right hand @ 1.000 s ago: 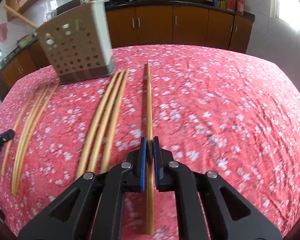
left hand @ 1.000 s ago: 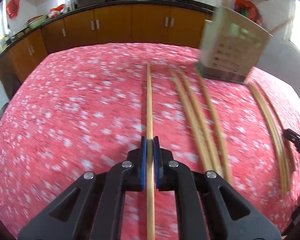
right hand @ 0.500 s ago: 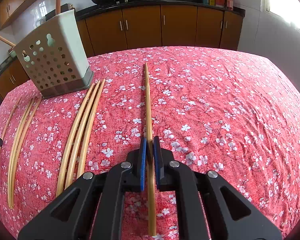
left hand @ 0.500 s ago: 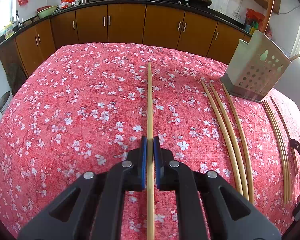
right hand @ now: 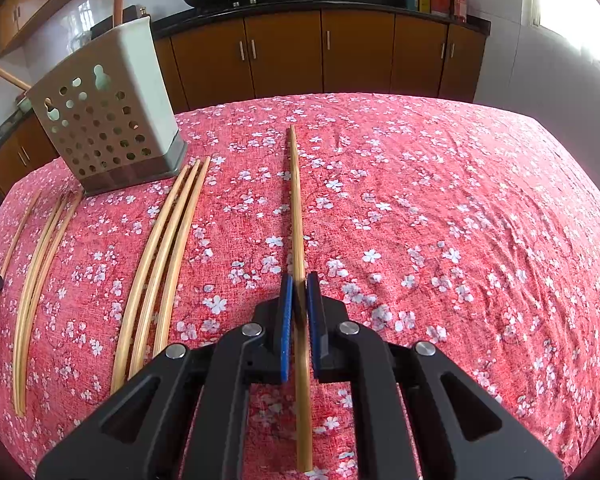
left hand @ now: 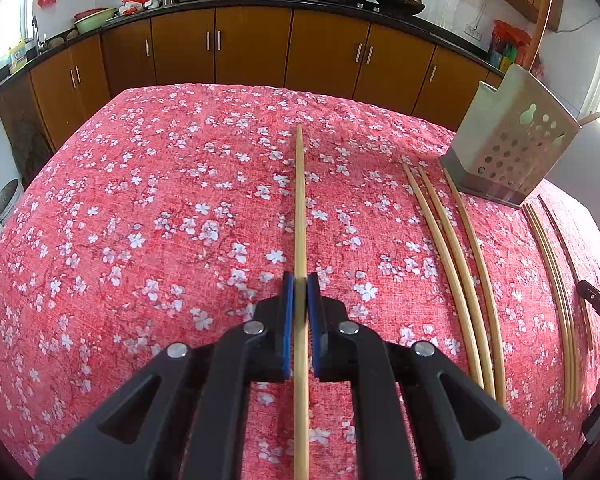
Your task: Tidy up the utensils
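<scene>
Left hand-held gripper [left hand: 300,292]: clamped on one chopstick [left hand: 300,200], view steadied since a second ago. Right hand-held gripper [right hand: 299,292]: clamped on another chopstick [right hand: 296,208]. Perforated holder [right hand: 112,120] on tabletop [right hand: 460,200]; loose chopsticks [right hand: 164,248] lie just beside holder. Both likely ready for insertion.

Perforated grey holder [right hand: 108,120] upright on red floral bench [right hand: 440,208], utensil handles poking out. Three bamboo chopsticks [right hand: 160,264] flat beside it, thinner group [right hand: 36,280] farther left. One chopstick [left hand: 300,208] pinched in left claw [left hand: 300,292], another [right hand: 296,208] in right claw [right hand: 299,292].
</scene>
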